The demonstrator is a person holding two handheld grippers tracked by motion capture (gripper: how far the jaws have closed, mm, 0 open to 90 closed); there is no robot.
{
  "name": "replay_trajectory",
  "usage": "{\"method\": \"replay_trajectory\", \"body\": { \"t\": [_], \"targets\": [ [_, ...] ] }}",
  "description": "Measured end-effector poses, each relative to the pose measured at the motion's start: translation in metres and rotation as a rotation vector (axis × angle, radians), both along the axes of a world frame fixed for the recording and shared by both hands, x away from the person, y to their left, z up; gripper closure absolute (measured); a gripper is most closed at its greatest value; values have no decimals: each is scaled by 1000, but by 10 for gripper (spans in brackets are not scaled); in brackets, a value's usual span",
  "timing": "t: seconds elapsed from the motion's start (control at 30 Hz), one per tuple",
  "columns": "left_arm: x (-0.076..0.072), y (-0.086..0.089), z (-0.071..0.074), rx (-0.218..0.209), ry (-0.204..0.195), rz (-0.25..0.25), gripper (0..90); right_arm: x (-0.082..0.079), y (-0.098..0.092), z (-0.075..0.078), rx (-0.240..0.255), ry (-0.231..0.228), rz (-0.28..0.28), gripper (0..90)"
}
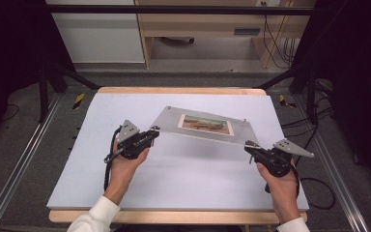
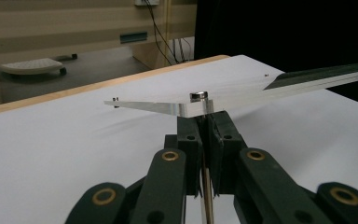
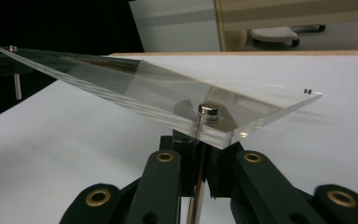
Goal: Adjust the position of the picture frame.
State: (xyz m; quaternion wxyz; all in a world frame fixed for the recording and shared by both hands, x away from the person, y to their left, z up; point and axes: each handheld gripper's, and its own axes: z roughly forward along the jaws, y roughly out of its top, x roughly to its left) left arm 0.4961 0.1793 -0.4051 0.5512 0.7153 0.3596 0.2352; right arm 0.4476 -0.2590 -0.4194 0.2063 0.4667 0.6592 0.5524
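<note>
A clear acrylic picture frame with a small photo in its middle hangs tilted above the white mat, far edge lower. My left gripper is shut on the thin metal pin under the frame's near left corner. My right gripper is shut on the pin under the near right corner. In the left gripper view the jaws close just below the plate and its bolt head. In the right gripper view the plate slopes up to the left above my gripper.
A white mat covers the wooden table. Metal rails run along both sides, and cables trail off at the right. Beyond the table stand wooden furniture and a white cabinet.
</note>
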Motion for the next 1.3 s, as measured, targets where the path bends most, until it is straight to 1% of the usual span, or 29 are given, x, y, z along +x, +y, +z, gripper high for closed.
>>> {"method": "replay_trajectory", "body": {
  "t": [0.17,0.27,0.33,0.4,0.6,0.73,0.83,1.0,1.1,1.23,1.3],
  "targets": [
    [-10,20,4,-14,-24,38,835,10,18,8,-2,-19,44,840],
    [-14,29,6,-24,-29,55,835,16,27,11,0,-26,66,840],
    [-15,32,6,-27,-31,61,834,18,29,12,0,-28,73,840],
    [-19,39,7,-31,-39,75,834,22,36,15,-5,-35,87,840],
    [-24,50,4,-50,-46,97,835,29,48,15,-12,-40,108,839],
    [-27,55,2,-58,-42,112,835,31,54,13,-8,-34,115,839],
    [-28,56,-1,-57,-40,118,834,33,56,10,-7,-26,117,840],
    [-27,59,-6,-50,-33,120,833,35,59,5,-15,-17,122,838],
    [-27,59,-10,-50,-20,125,833,36,60,2,-17,-9,120,836],
    [-26,58,-13,-45,-18,121,831,35,60,-2,-26,-1,114,836],
    [-26,58,-14,-45,-17,120,831,35,60,-2,-21,1,113,835]
  ]
}}
